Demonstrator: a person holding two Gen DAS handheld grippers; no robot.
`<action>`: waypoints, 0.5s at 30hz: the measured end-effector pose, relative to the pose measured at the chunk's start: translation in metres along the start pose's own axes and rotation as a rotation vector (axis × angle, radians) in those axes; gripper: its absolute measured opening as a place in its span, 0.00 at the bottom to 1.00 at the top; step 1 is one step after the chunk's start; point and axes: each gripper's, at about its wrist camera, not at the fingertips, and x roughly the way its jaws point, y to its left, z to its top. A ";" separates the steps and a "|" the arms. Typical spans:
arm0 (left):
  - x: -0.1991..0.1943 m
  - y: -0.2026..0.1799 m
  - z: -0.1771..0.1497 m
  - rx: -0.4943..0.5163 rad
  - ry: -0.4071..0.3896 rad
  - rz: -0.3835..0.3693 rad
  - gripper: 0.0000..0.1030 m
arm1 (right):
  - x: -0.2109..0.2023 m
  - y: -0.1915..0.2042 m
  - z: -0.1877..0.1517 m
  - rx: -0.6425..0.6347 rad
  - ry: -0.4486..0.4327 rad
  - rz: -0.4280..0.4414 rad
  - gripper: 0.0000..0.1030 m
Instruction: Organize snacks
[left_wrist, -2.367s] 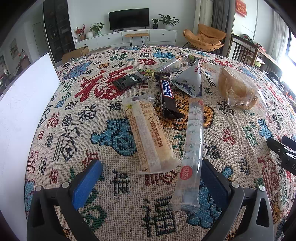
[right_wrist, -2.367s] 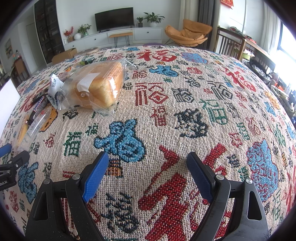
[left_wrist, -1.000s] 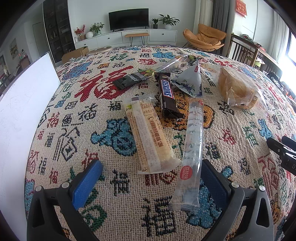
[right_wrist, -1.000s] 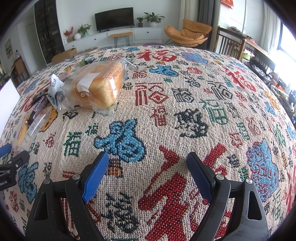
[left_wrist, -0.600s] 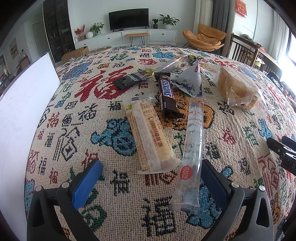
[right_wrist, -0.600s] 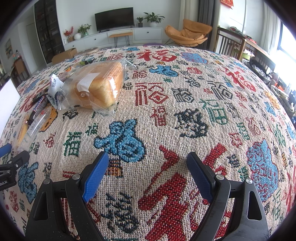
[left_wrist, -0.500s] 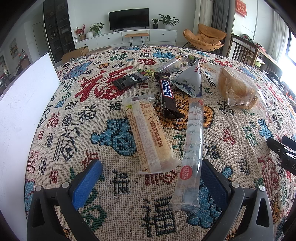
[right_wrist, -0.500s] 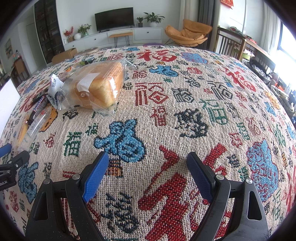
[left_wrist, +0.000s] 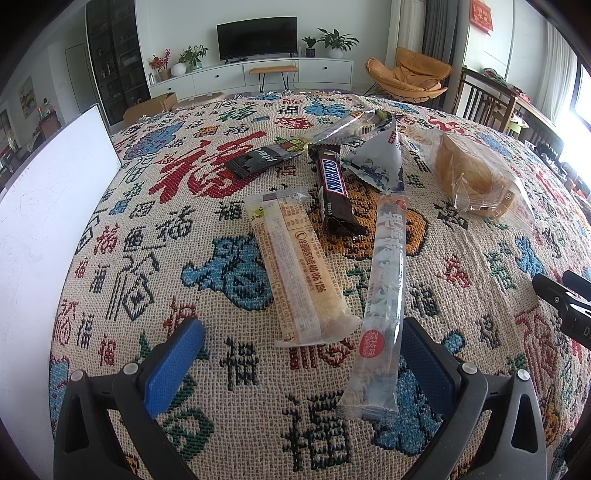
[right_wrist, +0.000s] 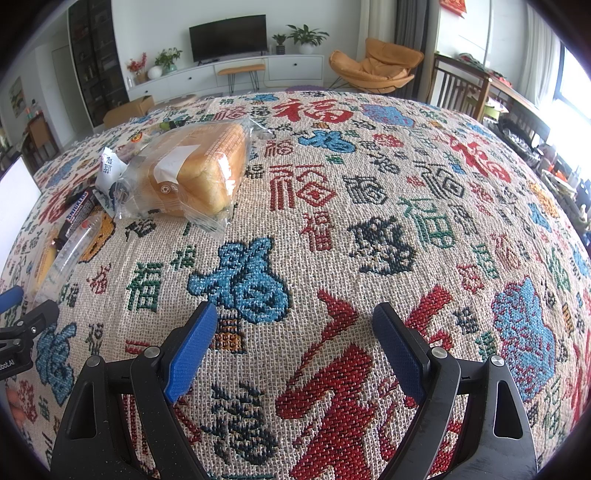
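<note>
Snacks lie on a woven tablecloth (left_wrist: 229, 266) with red and blue characters. A long beige bar (left_wrist: 299, 269) and a clear tube snack (left_wrist: 382, 299) lie just ahead of my left gripper (left_wrist: 301, 354), which is open with the ends of both between its fingers. Farther back are a Snickers bar (left_wrist: 334, 192), a triangular pouch (left_wrist: 380, 162), a black packet (left_wrist: 258, 160), a clear wrapper (left_wrist: 343, 127) and bagged bread (left_wrist: 472, 177). My right gripper (right_wrist: 295, 332) is open over bare cloth, with the bagged bread (right_wrist: 192, 173) far to its upper left.
A white board (left_wrist: 40, 229) stands along the table's left side. The right gripper's tip (left_wrist: 561, 299) shows at the right edge of the left wrist view. Behind the table are a TV cabinet (left_wrist: 258, 74), an orange chair (left_wrist: 410, 79) and wooden chairs (right_wrist: 461, 88).
</note>
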 end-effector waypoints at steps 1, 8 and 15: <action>0.000 0.000 0.000 0.000 0.000 0.000 1.00 | 0.000 0.000 0.000 0.000 0.000 0.000 0.86; -0.015 -0.003 -0.013 0.039 0.099 -0.029 1.00 | 0.000 0.001 0.000 0.000 0.000 0.000 0.86; -0.063 0.003 -0.079 0.115 0.116 -0.069 1.00 | 0.000 0.001 0.000 0.000 -0.001 0.001 0.86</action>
